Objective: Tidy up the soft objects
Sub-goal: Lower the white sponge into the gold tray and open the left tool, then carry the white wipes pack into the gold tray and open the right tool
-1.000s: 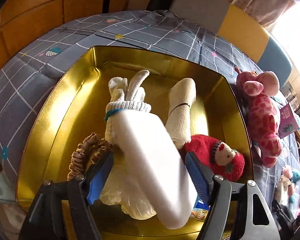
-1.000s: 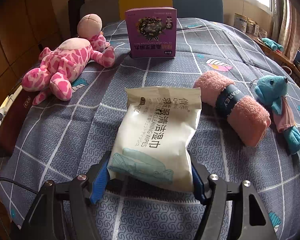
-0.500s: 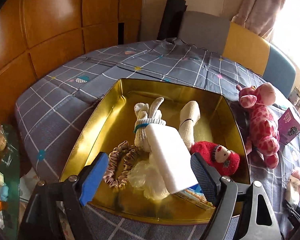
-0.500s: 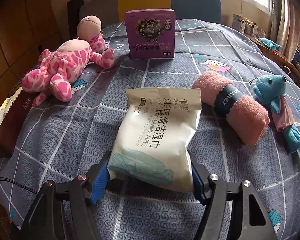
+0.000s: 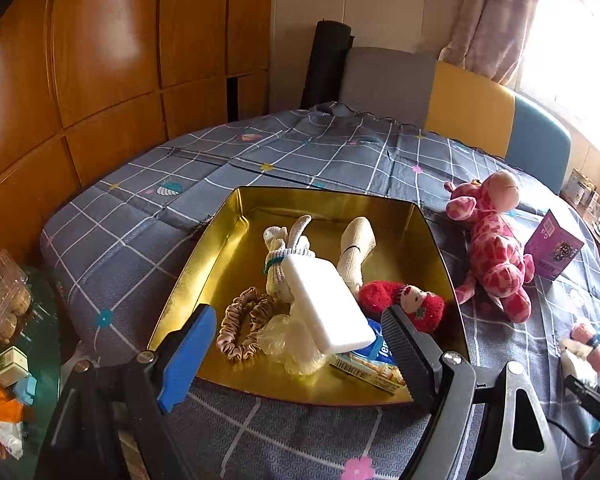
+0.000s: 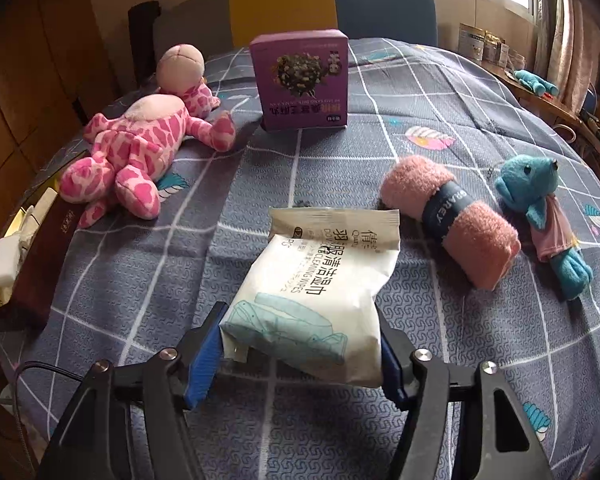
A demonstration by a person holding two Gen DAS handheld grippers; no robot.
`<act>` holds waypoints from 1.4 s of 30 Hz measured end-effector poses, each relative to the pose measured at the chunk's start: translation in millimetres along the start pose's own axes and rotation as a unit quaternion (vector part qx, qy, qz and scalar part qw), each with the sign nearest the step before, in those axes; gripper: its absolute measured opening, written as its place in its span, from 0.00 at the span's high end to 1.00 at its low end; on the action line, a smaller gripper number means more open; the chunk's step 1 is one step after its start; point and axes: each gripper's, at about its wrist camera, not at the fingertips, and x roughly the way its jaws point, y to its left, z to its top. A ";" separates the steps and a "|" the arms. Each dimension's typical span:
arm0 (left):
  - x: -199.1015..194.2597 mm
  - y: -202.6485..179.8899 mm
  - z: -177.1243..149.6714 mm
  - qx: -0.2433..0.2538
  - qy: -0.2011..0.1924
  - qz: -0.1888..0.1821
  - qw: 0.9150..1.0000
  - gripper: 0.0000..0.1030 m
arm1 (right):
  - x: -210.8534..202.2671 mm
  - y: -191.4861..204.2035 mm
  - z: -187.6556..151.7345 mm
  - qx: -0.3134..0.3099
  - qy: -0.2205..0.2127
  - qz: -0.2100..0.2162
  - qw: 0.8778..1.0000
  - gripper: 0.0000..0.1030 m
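Soft things partly sorted: socks [image 5: 286,258], sponge [image 5: 326,306], scrunchie [image 5: 242,326] and red doll [image 5: 404,300] lie in the gold tin [image 5: 220,240]; left gripper [image 5: 300,352] hangs wide and empty near it; right gripper [image 6: 300,354] closes on the wipes pack [image 6: 320,280]; pink giraffe [image 6: 136,160], rolled towel [image 6: 452,224] and blue toy [image 6: 540,208] wait on the bed

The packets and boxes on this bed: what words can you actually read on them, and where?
"CLEANING WIPES": white wipes pack, beside Chinese characters; its smaller print is blurred.
"GRAREY", roughly: dark band on the rolled pink towel.
Purple box: Chinese characters and a Latin line, too small to read.
"Tem", cut off: blue packet in the gold tin.
Flat carton beside it: blurred.
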 end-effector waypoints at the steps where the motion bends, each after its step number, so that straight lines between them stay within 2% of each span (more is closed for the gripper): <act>1: -2.1 -0.3 -0.9 0.001 -0.001 0.000 1.000 0.17 | -5.1 5.6 3.5 -0.008 -0.007 0.003 1.000 0.35; 7: -11.2 1.5 -7.3 0.002 -0.005 -0.002 1.000 0.17 | -27.7 61.0 21.4 -0.079 -0.034 0.046 0.995 0.35; 13: -13.9 7.0 -11.0 0.000 -0.007 0.000 1.000 0.17 | -40.2 128.1 29.9 -0.167 -0.039 0.107 0.979 0.35; 20: -14.3 14.2 -11.8 -0.006 -0.011 0.003 1.000 0.17 | -35.8 189.2 36.6 -0.219 0.002 0.186 0.958 0.35; 25: -14.2 21.0 -11.9 -0.017 -0.015 0.008 1.000 0.17 | -22.1 227.5 51.5 -0.214 0.028 0.225 0.950 0.35; 29: -10.8 30.8 -11.6 -0.034 -0.012 0.011 0.999 0.17 | -5.3 262.8 67.1 -0.209 0.043 0.233 0.949 0.35; 35: -6.3 47.2 -10.0 -0.057 -0.013 0.022 0.998 0.17 | 30.0 331.2 74.3 -0.253 0.066 0.219 0.940 0.35; 38: -4.9 51.9 -9.5 -0.062 -0.011 0.025 0.998 0.17 | 63.9 355.7 72.8 -0.277 0.088 0.181 0.939 0.34; 42: -2.8 56.2 -9.7 -0.062 -0.009 0.030 0.998 0.17 | 91.9 363.6 70.0 -0.286 0.099 0.147 0.942 0.32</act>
